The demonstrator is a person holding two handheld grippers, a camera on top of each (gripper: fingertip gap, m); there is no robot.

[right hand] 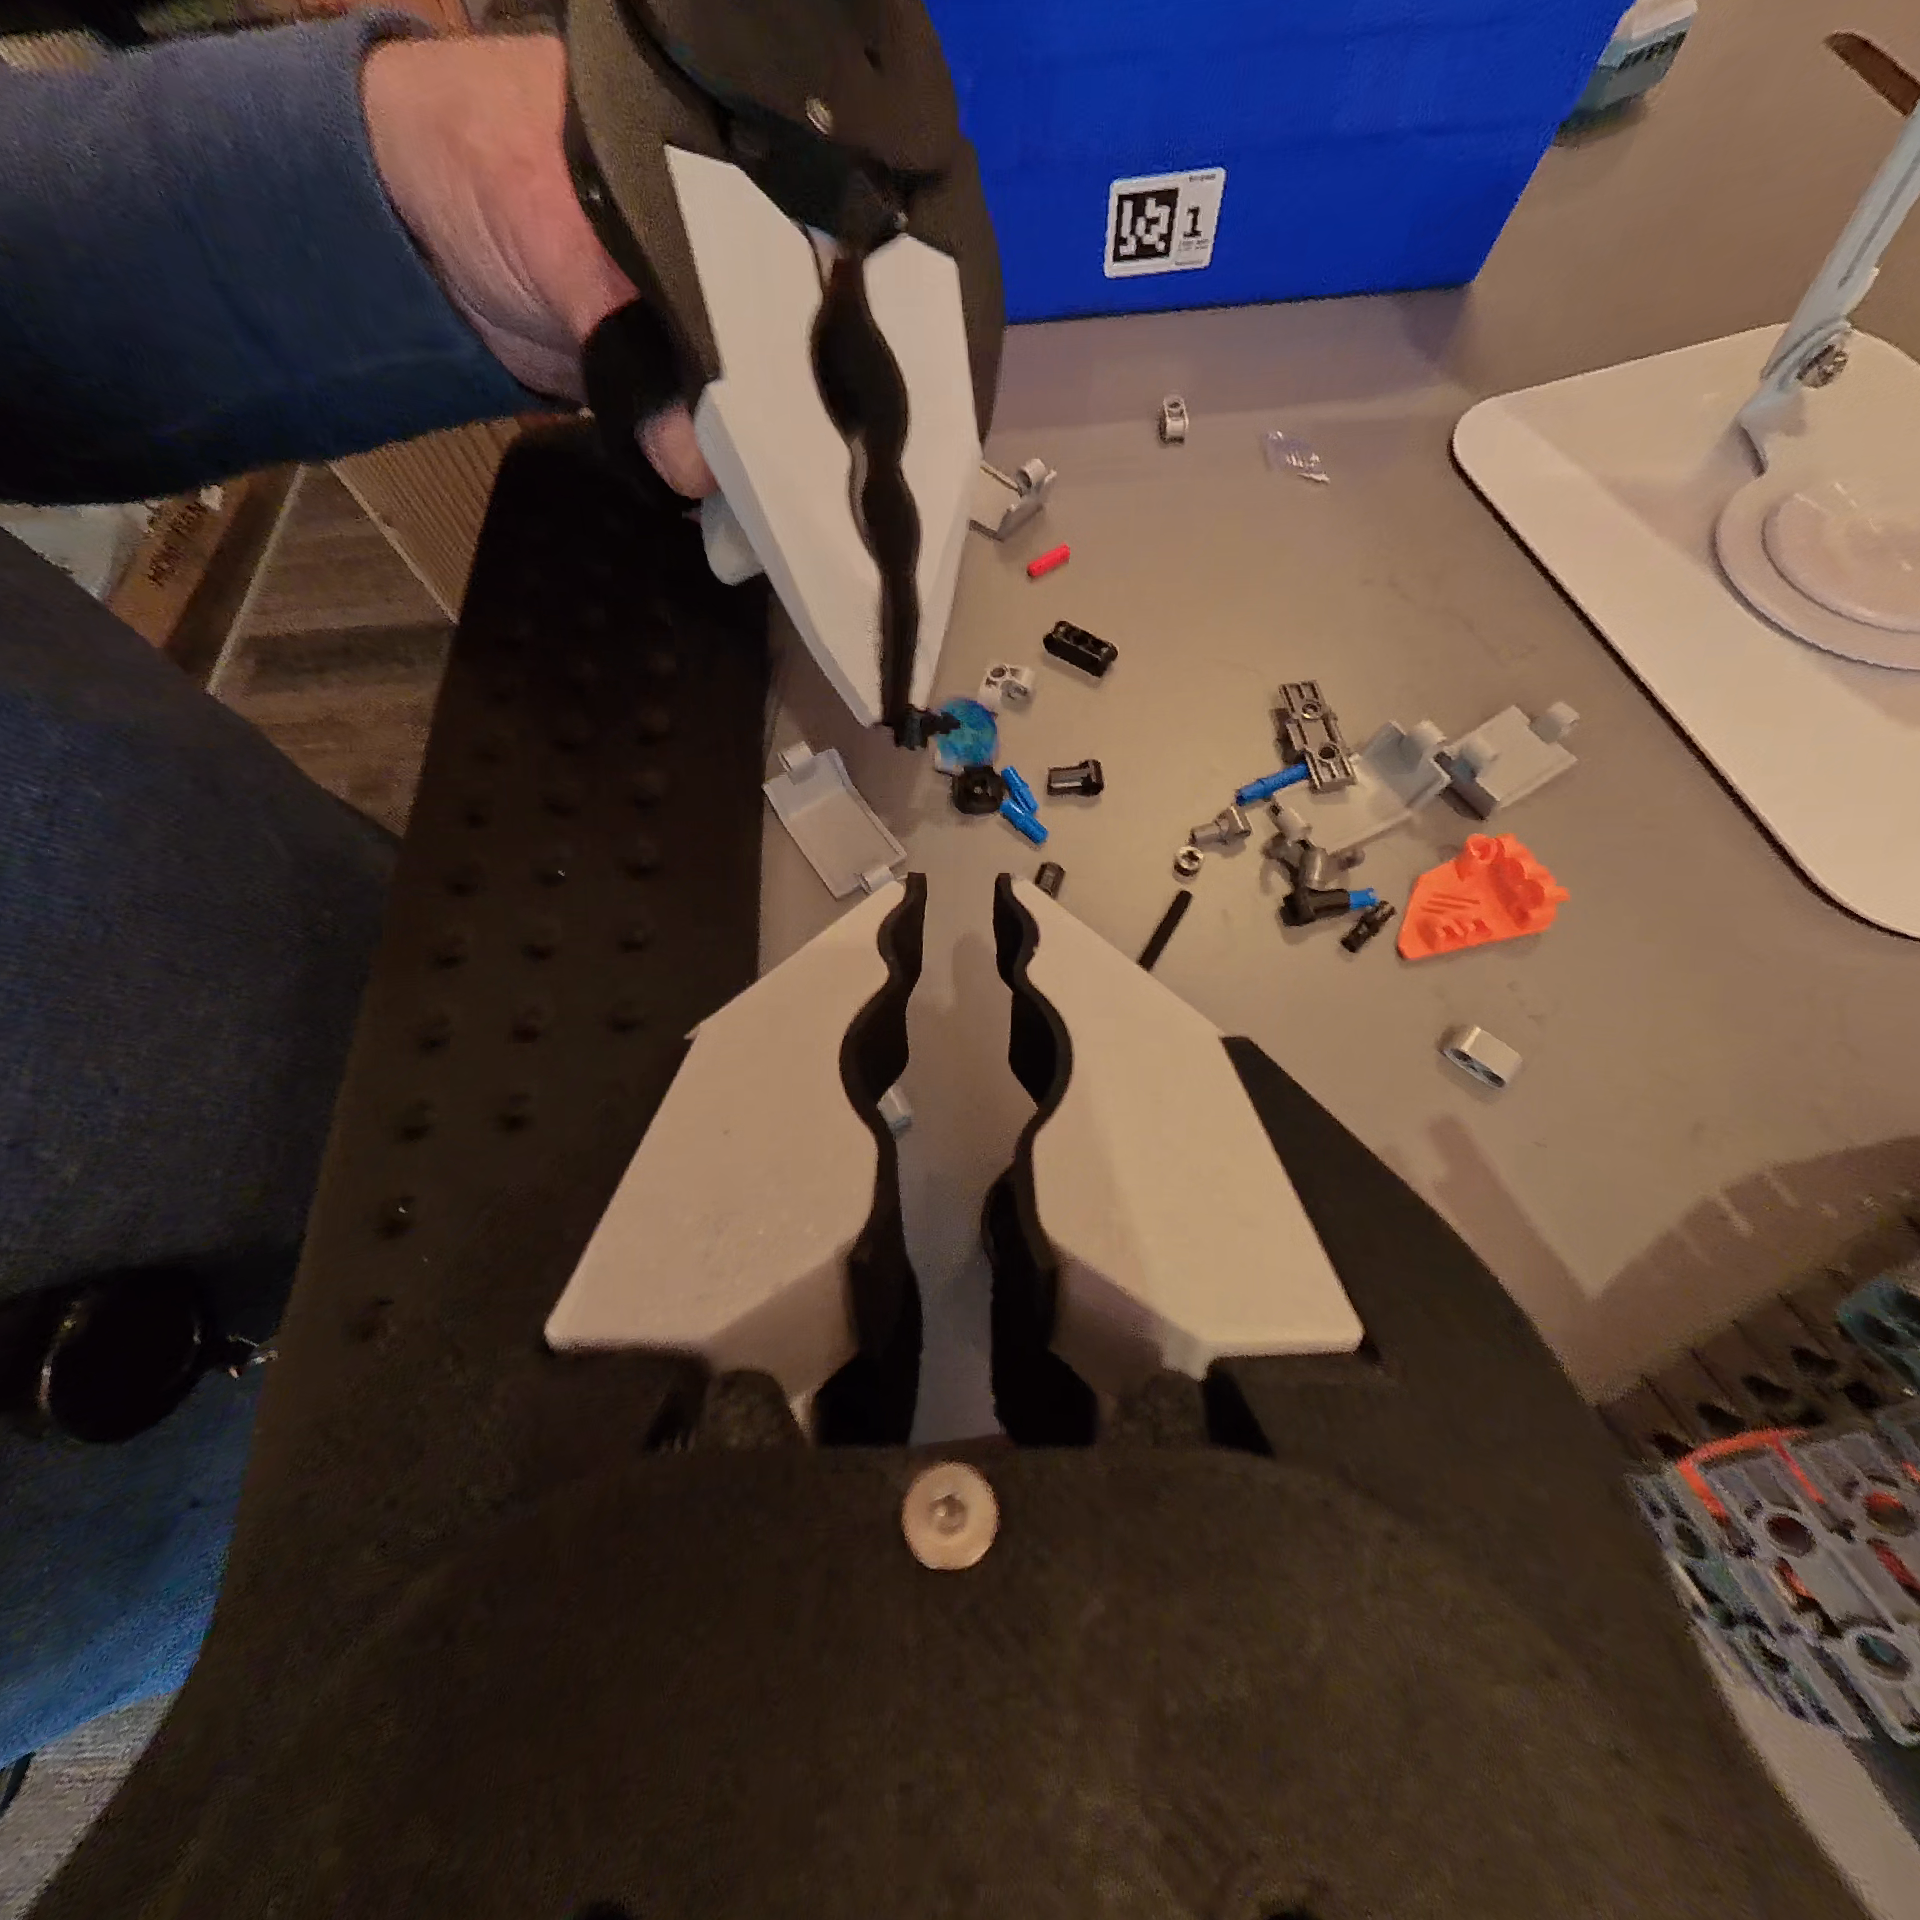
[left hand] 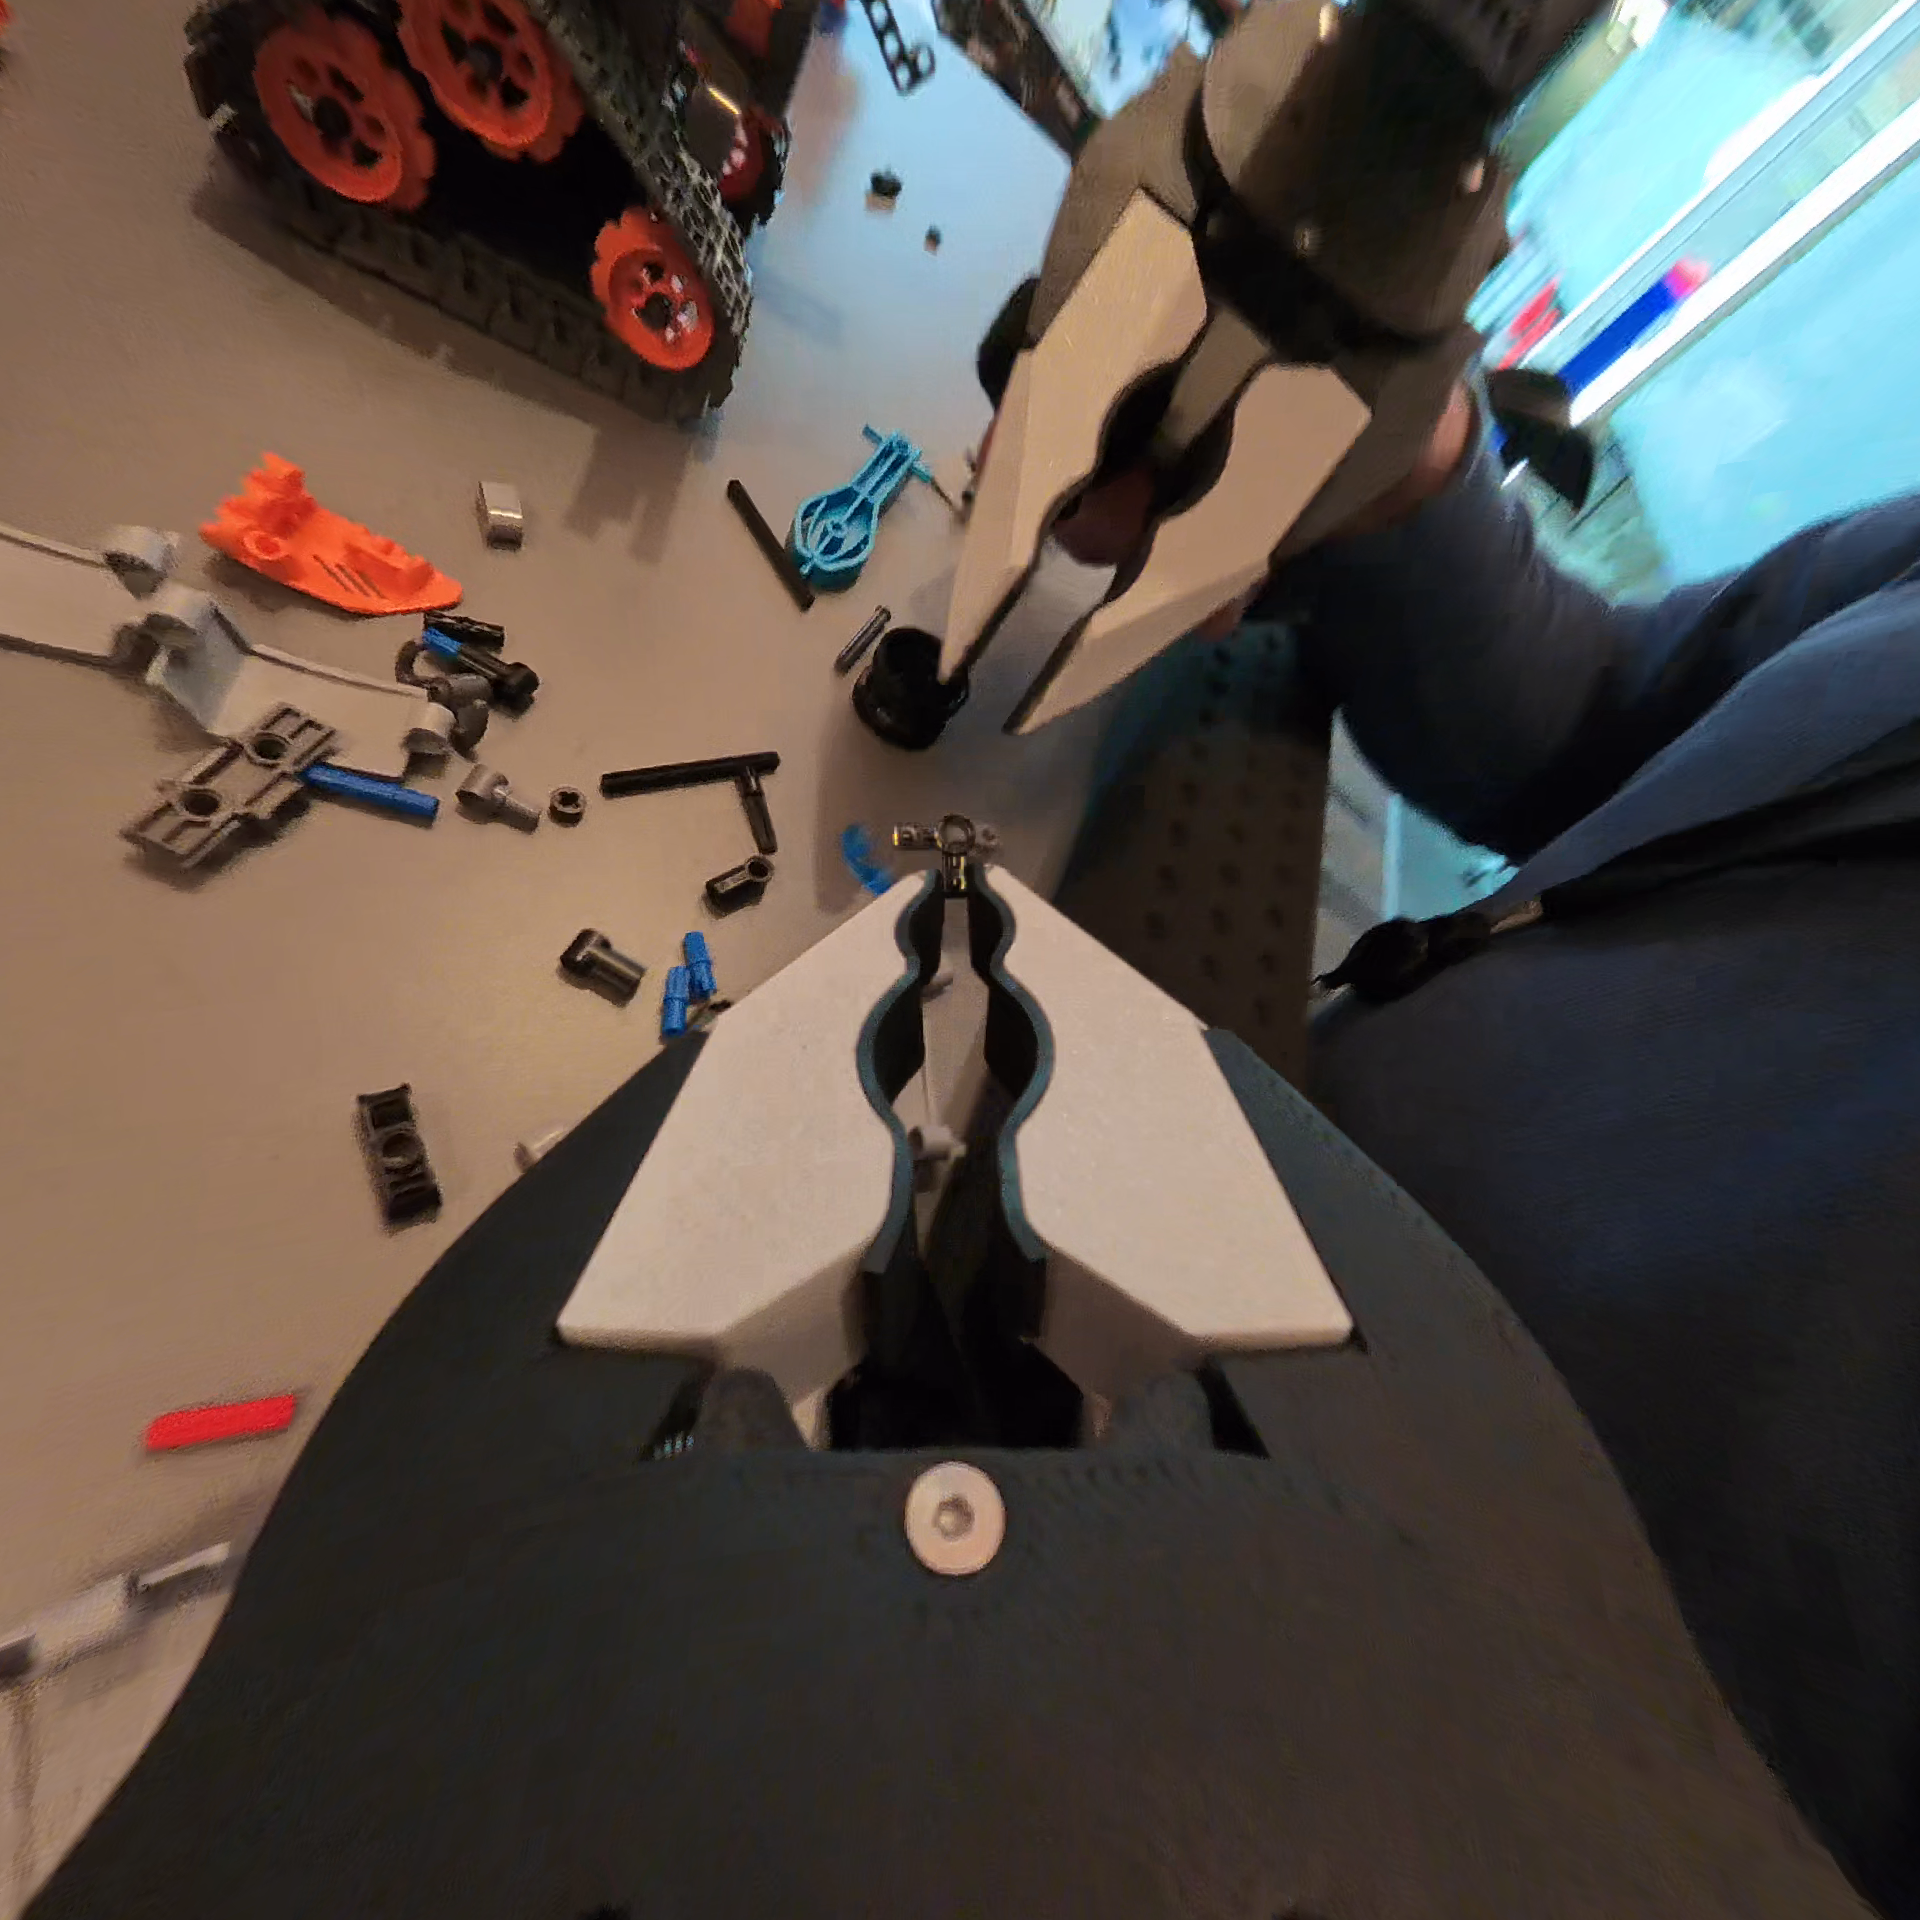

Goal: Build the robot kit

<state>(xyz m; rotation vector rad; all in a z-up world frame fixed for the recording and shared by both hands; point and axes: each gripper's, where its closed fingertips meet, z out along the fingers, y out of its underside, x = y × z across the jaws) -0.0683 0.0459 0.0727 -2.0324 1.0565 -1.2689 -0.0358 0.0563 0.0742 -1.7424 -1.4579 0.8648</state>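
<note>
My left gripper (left hand: 958,883) is shut on a small dark connector piece (left hand: 948,837) that sticks out past its tips, held above the grey table (left hand: 312,1039). It also shows in the right wrist view (right hand: 891,717), pinching the same piece (right hand: 914,727) over a blue translucent part (right hand: 961,722). My right gripper (right hand: 958,885) is open and empty above the table's near edge. In the left wrist view it (left hand: 987,701) hangs tips down beside a black round part (left hand: 902,691). Small black, blue and grey building pieces lie scattered under both.
A tracked model with orange wheels (left hand: 468,156) stands at one side. An orange wedge (right hand: 1475,904), grey hinged panels (right hand: 1455,769) and a light-blue tool (left hand: 852,509) lie on the table. A blue bin (right hand: 1247,135), a white stand base (right hand: 1662,582) and a black studded plate (right hand: 561,831) border it. Left tips to right tips: about 4 cm. The black studded plate (right hand: 561,831) is about 9 cm from my left fingertips.
</note>
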